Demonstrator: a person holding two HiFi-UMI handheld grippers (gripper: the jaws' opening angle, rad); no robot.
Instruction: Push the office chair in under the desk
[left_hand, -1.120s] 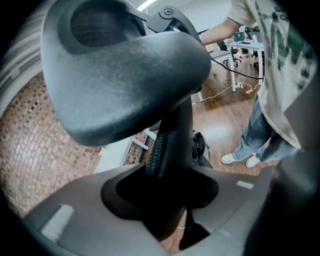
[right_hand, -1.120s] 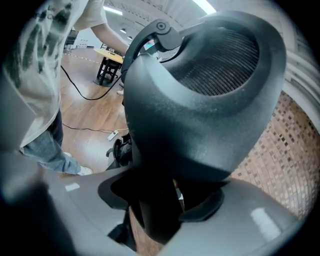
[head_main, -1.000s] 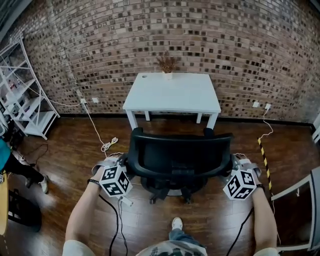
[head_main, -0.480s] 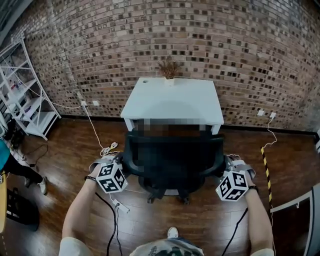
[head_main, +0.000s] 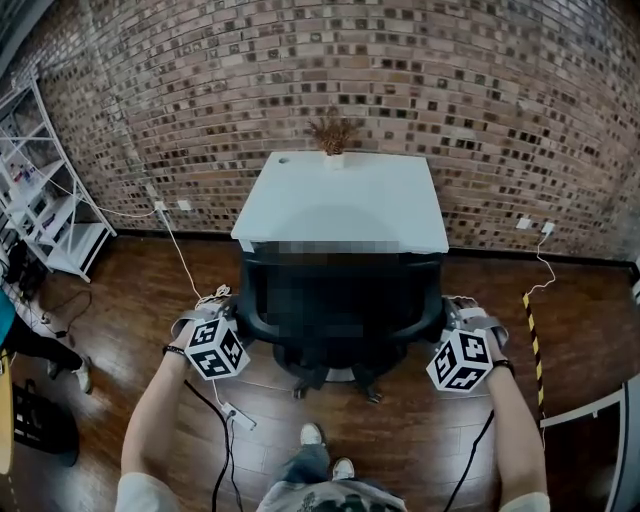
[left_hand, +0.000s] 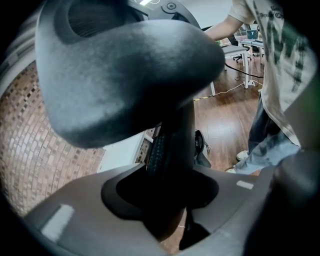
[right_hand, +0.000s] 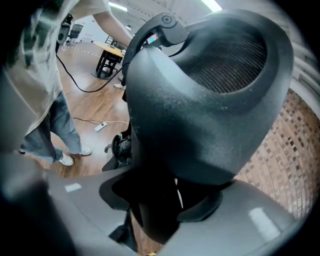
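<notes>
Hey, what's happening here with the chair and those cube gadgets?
A person stands behind a black office chair with a handheld gripper in each hand. The left gripper and the right gripper each have their fingers clamped on a side of the chair, at its arm supports. The chair faces a white desk set against a brick wall. Its back is at the desk's front edge, so it is not yet fully tucked under.

- The office chair (head_main: 340, 330) blocked the counter's (head_main: 340, 205) near edge.
- Open floor (head_main: 580, 340) lay off its right corner; a cable (head_main: 187, 257) crossed the left.
</notes>
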